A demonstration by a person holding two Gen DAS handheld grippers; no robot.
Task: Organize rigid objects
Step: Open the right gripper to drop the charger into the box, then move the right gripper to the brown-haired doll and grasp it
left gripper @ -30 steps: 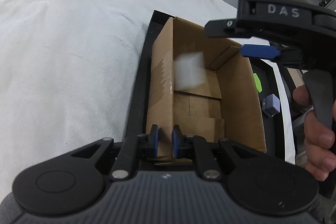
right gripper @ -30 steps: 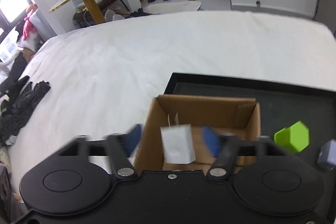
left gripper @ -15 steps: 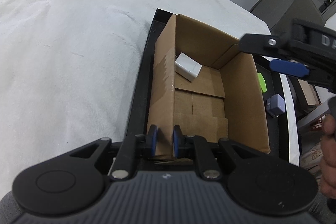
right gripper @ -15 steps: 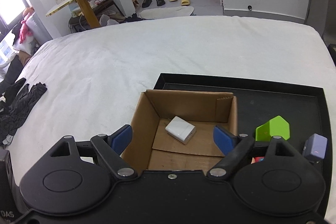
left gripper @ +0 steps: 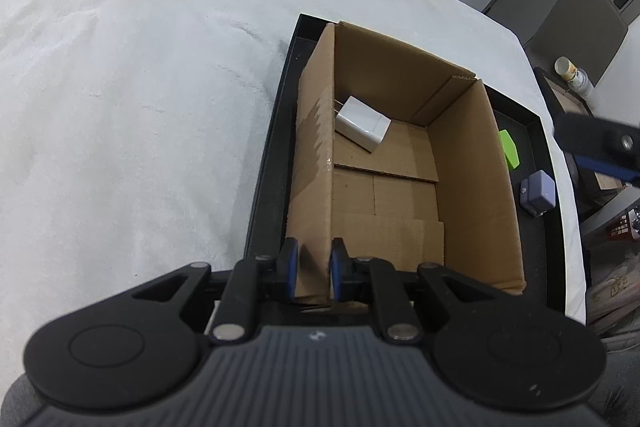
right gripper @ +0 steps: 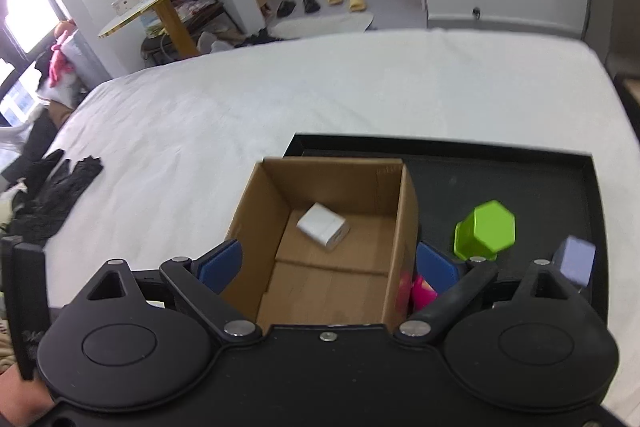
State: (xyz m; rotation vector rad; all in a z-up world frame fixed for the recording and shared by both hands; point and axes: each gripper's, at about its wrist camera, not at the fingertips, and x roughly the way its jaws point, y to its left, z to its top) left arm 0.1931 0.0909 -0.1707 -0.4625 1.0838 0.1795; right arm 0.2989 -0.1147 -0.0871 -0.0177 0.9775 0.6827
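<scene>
Left gripper [left gripper: 312,273] pinches the box [left gripper: 472,187] wall, while the empty, opening right gripper [right gripper: 328,263] sits nearer the green block [right gripper: 486,229] off its right finger.

White square charger block [left gripper: 362,124] is out of the right gripper [right gripper: 328,263] now: a second ago it hung blurred between the blue fingers [right gripper: 221,259], now it lies flat on the floor of the brown cardboard box [left gripper: 472,163], at the far end, against the left wall. Right gripper jaws are opening, nothing between them. It has pulled back off the box; in the left wrist view only its tip shows at the right edge.
</scene>
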